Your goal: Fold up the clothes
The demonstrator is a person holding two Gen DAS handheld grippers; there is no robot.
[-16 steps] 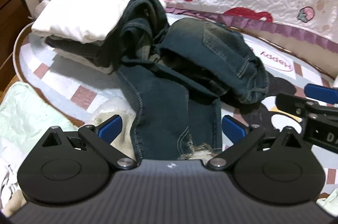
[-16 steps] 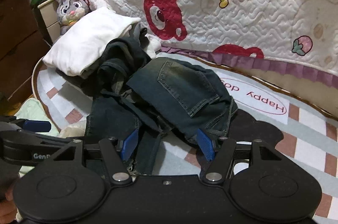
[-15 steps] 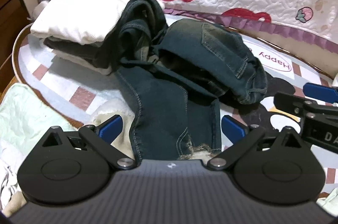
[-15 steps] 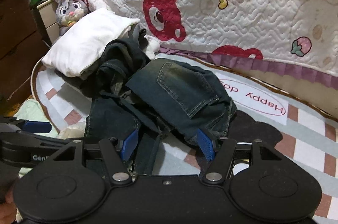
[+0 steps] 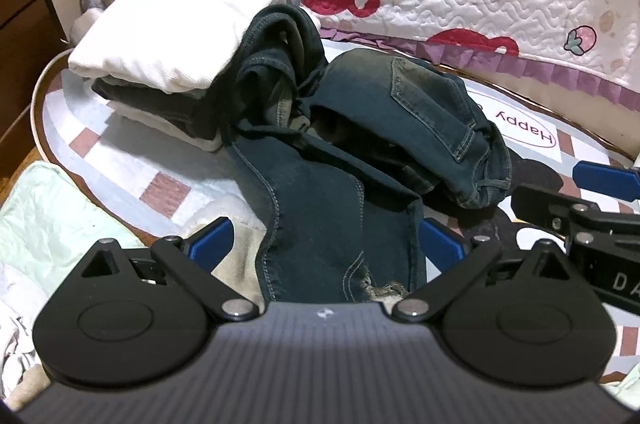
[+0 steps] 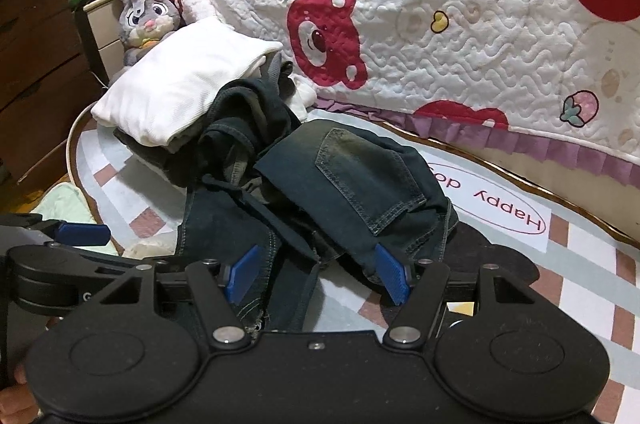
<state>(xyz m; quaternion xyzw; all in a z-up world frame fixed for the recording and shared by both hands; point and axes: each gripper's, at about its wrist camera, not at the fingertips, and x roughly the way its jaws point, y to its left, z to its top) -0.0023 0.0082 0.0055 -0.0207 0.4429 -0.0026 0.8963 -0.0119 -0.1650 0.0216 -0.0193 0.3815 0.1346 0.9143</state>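
Observation:
A crumpled pair of dark blue jeans (image 5: 340,163) lies on a striped round mat (image 5: 132,159); it also shows in the right wrist view (image 6: 340,183). One leg with a frayed hem runs down between the blue pads of my left gripper (image 5: 326,244), which is open and straddles it. My right gripper (image 6: 316,272) is open just above the jeans' leg and the folded-over seat. A folded stack topped by a white garment (image 5: 180,19) sits at the mat's far left, and appears in the right wrist view (image 6: 180,83).
A bear-print quilt (image 6: 440,23) hangs behind the mat. A grey plush rabbit (image 6: 144,15) and wooden drawers (image 6: 36,71) stand at far left. A pale green cloth (image 5: 44,224) lies off the mat's left edge. The right gripper's arm (image 5: 580,216) crosses the left view's right side.
Both cameras have shifted slightly; the scene sits a little lower in the frames. The jeans have not moved and both grippers stay open.

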